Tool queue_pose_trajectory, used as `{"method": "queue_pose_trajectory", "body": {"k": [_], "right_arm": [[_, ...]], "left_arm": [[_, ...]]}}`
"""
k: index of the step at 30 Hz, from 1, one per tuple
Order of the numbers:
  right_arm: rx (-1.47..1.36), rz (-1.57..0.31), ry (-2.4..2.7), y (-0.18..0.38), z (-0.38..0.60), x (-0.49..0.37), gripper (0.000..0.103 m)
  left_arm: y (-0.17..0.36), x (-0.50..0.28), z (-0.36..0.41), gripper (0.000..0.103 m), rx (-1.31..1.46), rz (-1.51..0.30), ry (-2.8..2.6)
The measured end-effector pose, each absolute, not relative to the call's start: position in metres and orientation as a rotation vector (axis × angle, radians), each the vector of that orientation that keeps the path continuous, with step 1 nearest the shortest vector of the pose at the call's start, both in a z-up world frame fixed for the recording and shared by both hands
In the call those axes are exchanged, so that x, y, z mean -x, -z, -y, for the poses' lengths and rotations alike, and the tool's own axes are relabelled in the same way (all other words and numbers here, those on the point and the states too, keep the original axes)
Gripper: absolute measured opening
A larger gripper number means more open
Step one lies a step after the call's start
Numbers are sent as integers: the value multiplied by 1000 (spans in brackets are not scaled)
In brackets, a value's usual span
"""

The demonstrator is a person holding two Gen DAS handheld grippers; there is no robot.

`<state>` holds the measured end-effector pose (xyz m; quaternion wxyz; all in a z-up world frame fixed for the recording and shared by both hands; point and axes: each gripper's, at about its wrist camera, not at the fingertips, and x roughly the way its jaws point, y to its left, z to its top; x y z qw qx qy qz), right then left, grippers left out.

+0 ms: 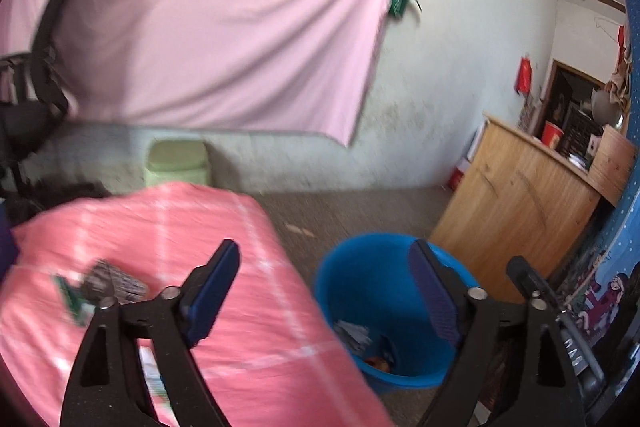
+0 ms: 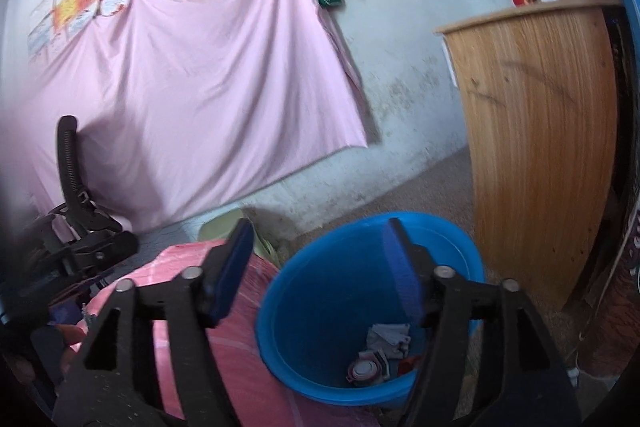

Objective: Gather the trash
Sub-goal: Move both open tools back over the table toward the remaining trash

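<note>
Behind everything hung a pale pink sheet (image 1: 208, 27) pinned across a stained white wall (image 2: 404, 39), with a black office chair (image 2: 76, 203) to the left and a wooden cabinet (image 2: 540, 131) to the right. A blue plastic bucket (image 2: 320, 311) stood on the floor just beside a surface covered with a pink checked cloth (image 1: 224, 307). Crumpled paper and small scraps of trash (image 2: 382, 351) lay at the bucket's bottom. More wrappers (image 1: 108, 285) lay on the pink cloth, blurred. The left gripper (image 1: 324, 291) hung between cloth and bucket, its jaws spread wide with nothing between them. The right gripper (image 2: 320, 267) hovered over the bucket's rim, its jaws likewise spread wide and empty.
</note>
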<state>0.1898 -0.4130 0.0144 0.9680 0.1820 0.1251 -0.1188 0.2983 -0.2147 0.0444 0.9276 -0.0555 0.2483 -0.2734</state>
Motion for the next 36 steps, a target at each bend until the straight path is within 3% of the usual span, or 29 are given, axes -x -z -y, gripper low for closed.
{"method": "queue_pose_trajectory", "body": {"k": [2, 4, 18, 36], "right_arm": [[-343, -214, 207, -23, 403, -187, 95], [-326, -185, 169, -30, 392, -186, 103], [-11, -38, -111, -57, 280, -170, 103], [8, -243, -225, -31, 237, -200, 103]], "left_arm": [[-51, -285, 194, 99, 114, -446, 510], [-56, -272, 176, 101, 118, -387, 474], [-51, -211, 62, 101, 154, -284, 193], [-8, -214, 5, 101, 150, -383, 83]]}}
